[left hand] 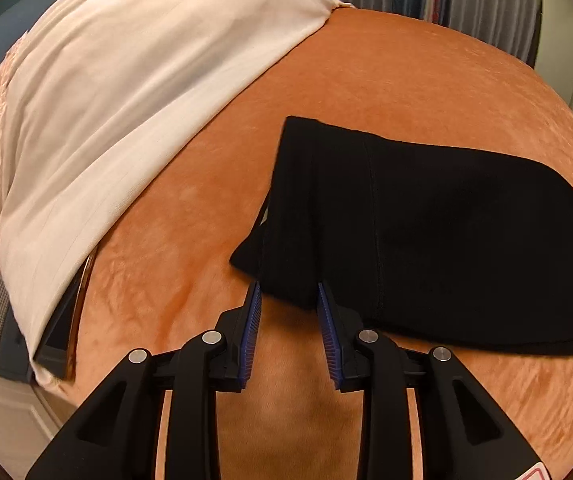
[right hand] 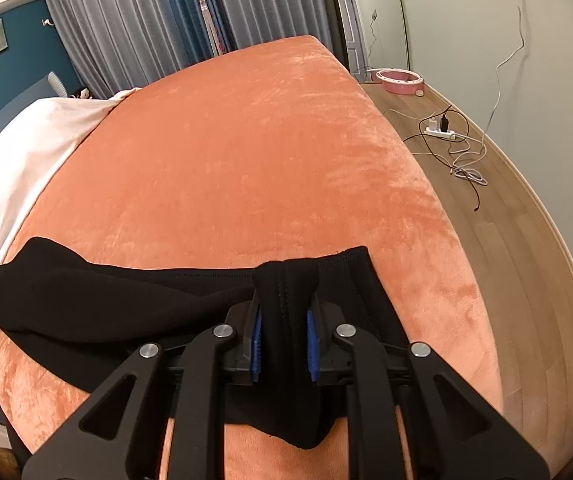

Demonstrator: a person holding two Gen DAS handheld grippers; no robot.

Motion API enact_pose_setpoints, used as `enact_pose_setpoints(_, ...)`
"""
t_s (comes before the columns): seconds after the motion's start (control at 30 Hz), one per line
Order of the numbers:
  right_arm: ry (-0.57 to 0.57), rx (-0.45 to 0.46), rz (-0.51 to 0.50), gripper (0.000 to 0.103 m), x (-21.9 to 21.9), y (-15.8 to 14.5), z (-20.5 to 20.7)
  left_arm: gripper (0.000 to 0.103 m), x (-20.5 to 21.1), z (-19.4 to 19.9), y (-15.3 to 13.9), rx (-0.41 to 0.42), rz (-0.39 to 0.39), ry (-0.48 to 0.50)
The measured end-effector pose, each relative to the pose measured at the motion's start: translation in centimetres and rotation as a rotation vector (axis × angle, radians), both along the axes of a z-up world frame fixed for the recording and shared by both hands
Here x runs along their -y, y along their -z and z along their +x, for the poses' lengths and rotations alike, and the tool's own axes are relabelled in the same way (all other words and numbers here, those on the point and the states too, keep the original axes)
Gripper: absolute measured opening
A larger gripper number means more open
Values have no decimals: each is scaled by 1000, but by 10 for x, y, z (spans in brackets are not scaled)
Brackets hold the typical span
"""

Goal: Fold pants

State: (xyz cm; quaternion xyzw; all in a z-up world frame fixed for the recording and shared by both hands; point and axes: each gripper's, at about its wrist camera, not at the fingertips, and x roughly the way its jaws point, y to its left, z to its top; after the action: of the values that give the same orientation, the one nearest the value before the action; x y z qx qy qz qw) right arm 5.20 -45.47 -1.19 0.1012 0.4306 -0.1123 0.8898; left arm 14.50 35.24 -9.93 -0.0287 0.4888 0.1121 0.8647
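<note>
Pants (left hand: 446, 232) lie partly folded on the bed (right hand: 246, 152); my left claw (left hand: 289, 294) and right claw (right hand: 284, 316) each pinch cloth (folding seems unfinished).

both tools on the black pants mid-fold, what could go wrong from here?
1. The left tool pinches only a thin edge of the black pants at its fingertips; the cloth may slip out when lifted.
2. The right tool holds a thick bunch, so layers could shift and the fold come out uneven.
3. The pants lie near the edge of the orange bed cover; a pull could drag them off.
</note>
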Motion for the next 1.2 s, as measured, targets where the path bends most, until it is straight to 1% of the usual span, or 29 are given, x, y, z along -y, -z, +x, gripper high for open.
enact_pose_setpoints(0.03,0,-1,2,17,0,0,1,29,0,-5,-4,1,-3,-9)
enact_pose_setpoints(0.07,0,-3,0,17,0,0,2,29,1,-9,-9,2,10,-19)
enact_pose_setpoints(0.13,0,0,-3,18,0,-1,2,29,6,-16,-21,27,33,-12)
enact_pose_setpoints(0.2,6,4,-3,18,0,-1,3,32,14,-18,-36,59,52,-11)
enact_pose_setpoints(0.23,8,5,-1,18,0,-1,3,39,19,-16,-46,87,46,-6)
enact_pose_setpoints(0.27,10,7,-2,18,-1,-1,3,50,22,-12,-52,107,36,-3)
enact_pose_setpoints(0.3,12,9,-5,18,-3,-2,3,54,27,-7,-57,124,26,0)
enact_pose_setpoints(0.37,11,10,-8,18,-5,-4,3,55,38,10,-57,134,11,21)
enact_pose_setpoints(0.43,8,6,-18,18,-7,-6,4,55,47,30,-46,101,7,34)
enact_pose_setpoints(0.5,1,5,-25,18,-9,-10,2,55,46,54,-18,2,14,15)
enact_pose_setpoints(0.57,-1,4,-33,18,-8,-12,0,56,33,69,23,-121,45,-40)
enact_pose_setpoints(0.6,0,1,-32,18,-8,-12,0,58,25,70,39,-154,23,-54)
enact_pose_setpoints(0.63,2,-5,-32,19,-7,-11,-1,58,21,67,43,-124,-3,-56)
enact_pose_setpoints(0.67,4,-9,-33,20,-6,-10,-1,57,21,62,36,-85,-6,-51)
enact_pose_setpoints(0.73,9,-13,-38,22,-4,-7,-1,56,26,58,25,-72,-5,-54)
enact_pose_setpoints(0.77,12,-11,-35,22,-3,-7,-1,53,31,55,14,-53,-15,-53)
enact_pose_setpoints(0.8,12,-10,-36,22,-2,-6,1,53,37,51,4,-30,-42,-43)
enact_pose_setpoints(0.87,12,-38,-78,20,-3,-2,14,54,55,47,-19,26,-97,-20)
enact_pose_setpoints(0.93,-9,-79,-158,18,-11,-5,37,54,85,48,-40,68,-109,24)
enact_pose_setpoints(0.97,-33,-56,-193,17,-20,-18,45,54,99,49,-46,83,-112,47)
enact_pose_setpoints(1.0,-59,2,-225,17,-30,-37,49,54,116,49,-53,93,-119,73)
enact_pose_setpoints(1.03,-107,108,-245,17,-45,-69,47,54,129,49,-58,98,-132,92)
enact_pose_setpoints(1.07,-154,194,-277,18,-60,-95,39,56,145,47,-63,102,-167,120)
enact_pose_setpoints(1.1,-203,243,-361,21,-77,-113,28,58,153,44,-65,101,-201,141)
enact_pose_setpoints(1.13,-233,255,-439,30,-88,-117,16,62,161,42,-64,97,-239,162)
enact_pose_setpoints(1.17,-248,236,-507,58,-93,-112,1,62,167,37,-60,87,-274,186)
enact_pose_setpoints(1.2,-246,201,-524,77,-91,-103,-10,62,175,34,-56,75,-289,203)
